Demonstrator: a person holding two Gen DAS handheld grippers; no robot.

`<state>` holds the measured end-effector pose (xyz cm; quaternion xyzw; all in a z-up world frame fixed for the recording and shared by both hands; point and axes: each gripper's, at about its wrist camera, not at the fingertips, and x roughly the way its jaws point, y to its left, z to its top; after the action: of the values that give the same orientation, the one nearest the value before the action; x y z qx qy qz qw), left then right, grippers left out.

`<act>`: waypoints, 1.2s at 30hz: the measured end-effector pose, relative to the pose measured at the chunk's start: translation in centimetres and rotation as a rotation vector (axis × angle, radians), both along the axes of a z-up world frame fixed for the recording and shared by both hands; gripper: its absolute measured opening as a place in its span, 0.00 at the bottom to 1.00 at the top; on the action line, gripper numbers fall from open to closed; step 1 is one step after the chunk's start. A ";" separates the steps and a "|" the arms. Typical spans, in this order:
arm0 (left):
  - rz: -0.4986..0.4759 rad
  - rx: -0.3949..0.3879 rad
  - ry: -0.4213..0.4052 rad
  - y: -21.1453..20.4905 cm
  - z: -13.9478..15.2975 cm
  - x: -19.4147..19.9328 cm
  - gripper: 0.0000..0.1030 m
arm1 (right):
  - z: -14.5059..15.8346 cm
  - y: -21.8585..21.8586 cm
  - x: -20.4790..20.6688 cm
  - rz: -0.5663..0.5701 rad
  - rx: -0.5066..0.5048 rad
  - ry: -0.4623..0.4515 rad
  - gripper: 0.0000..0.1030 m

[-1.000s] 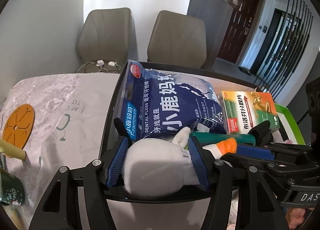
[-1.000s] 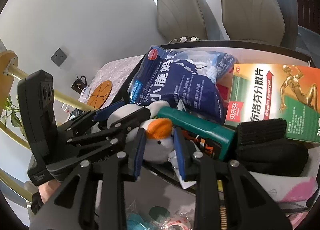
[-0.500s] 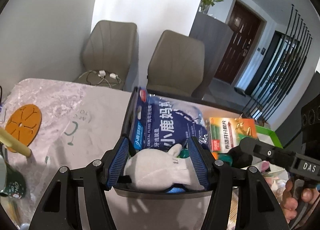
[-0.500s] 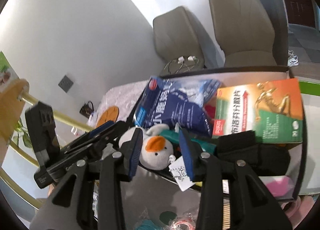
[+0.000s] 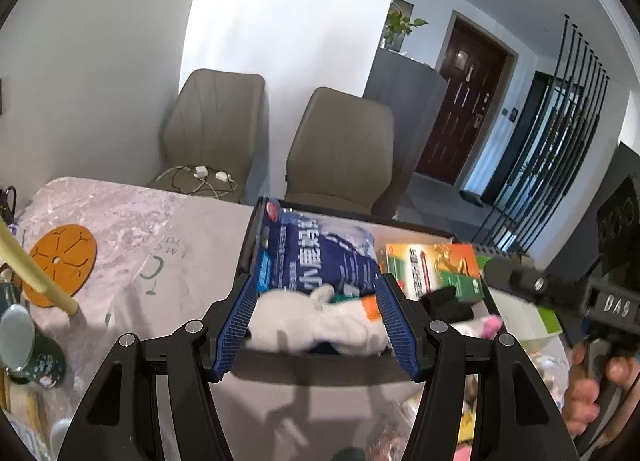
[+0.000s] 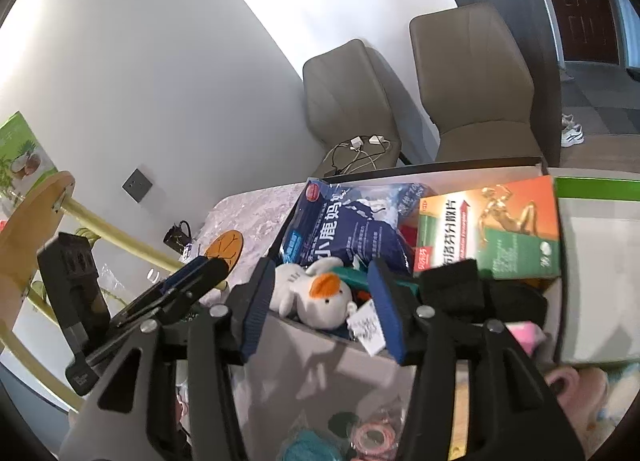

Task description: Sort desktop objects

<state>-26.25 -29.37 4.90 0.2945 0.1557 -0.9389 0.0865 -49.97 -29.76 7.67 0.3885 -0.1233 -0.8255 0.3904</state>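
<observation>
A white plush duck (image 6: 320,295) with an orange beak lies at the near edge of a black box (image 6: 472,165), also in the left wrist view (image 5: 316,323). Behind it lie a blue dental floss bag (image 6: 344,225) (image 5: 316,253) and an orange and green medicine box (image 6: 488,225) (image 5: 434,269). My left gripper (image 5: 316,321) is open, above and in front of the duck, not touching it. My right gripper (image 6: 322,311) is open, jaws either side of the duck but drawn back from it.
An orange round coaster (image 5: 60,265) and a yellow rod (image 5: 36,273) lie left on the marbled table (image 5: 120,221). A black folded item (image 6: 460,289) and a pink object (image 6: 528,335) lie in the box. A green-edged lid (image 6: 596,185) sits right. Two chairs (image 5: 340,145) stand behind.
Both grippers opened, let go of the plush duck and pulled back and up from the box. The duck now lies loose at the box's near edge.
</observation>
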 end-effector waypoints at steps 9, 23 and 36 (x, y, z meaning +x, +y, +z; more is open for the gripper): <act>-0.017 0.004 0.008 1.7 1.0 4.0 0.61 | 3.0 2.6 3.9 -0.023 -0.015 0.046 0.55; 0.007 -0.129 0.083 7.1 2.7 8.0 0.98 | 2.5 7.5 11.2 -0.082 0.016 0.127 0.97; 0.026 -0.241 0.029 8.6 -0.9 3.5 0.98 | -1.5 6.1 10.0 -0.194 0.223 0.284 1.00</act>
<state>-22.71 -20.73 4.05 0.2662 0.0469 -0.9538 0.1309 -39.96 -23.66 6.15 0.2951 -0.0119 -0.9144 0.2770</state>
